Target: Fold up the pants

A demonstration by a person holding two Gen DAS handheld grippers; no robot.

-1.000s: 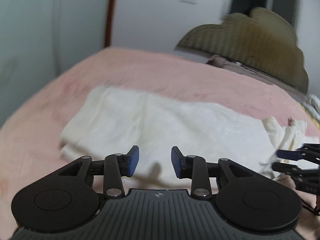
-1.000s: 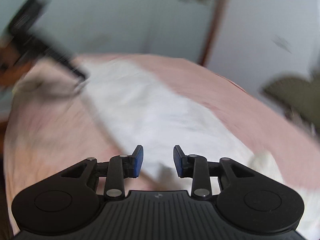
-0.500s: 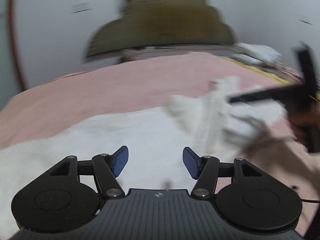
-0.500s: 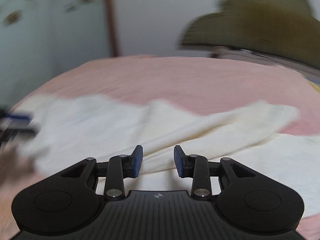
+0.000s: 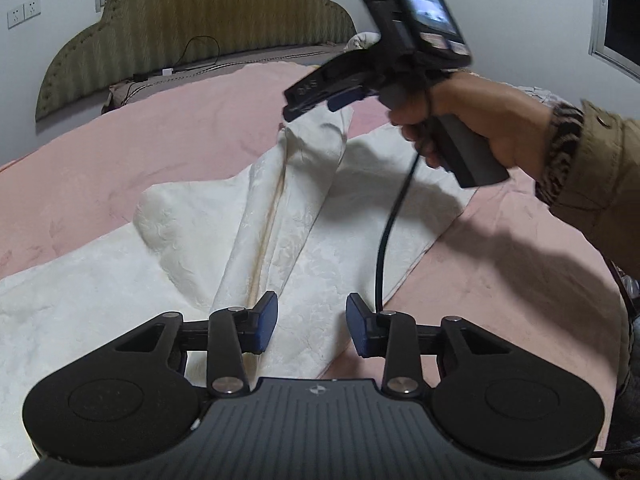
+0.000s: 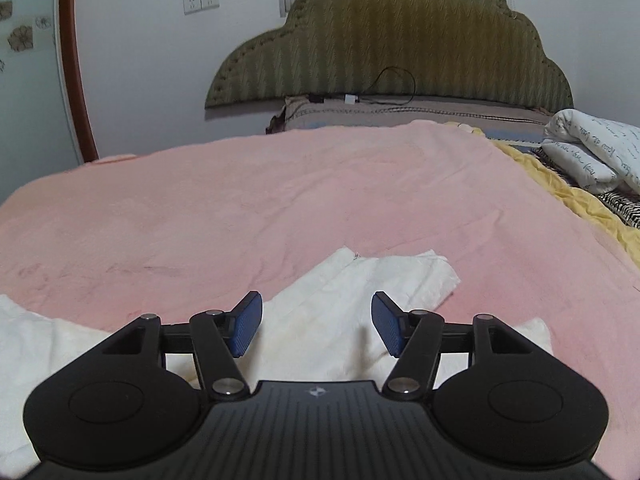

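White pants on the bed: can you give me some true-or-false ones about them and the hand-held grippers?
1. The white textured fabric pants lie on a pink fuzzy blanket. True.
2. The left hand-held gripper is shut on the pants. False: its jaws stand open, clamping nothing.
3. A person's hand holds the right hand-held gripper above the pants. True.
4. The headboard is bright red. False: the padded scalloped headboard is olive green.
5. The pants are folded into a neat small square. False: they lie spread out and rumpled, with one ridge raised.
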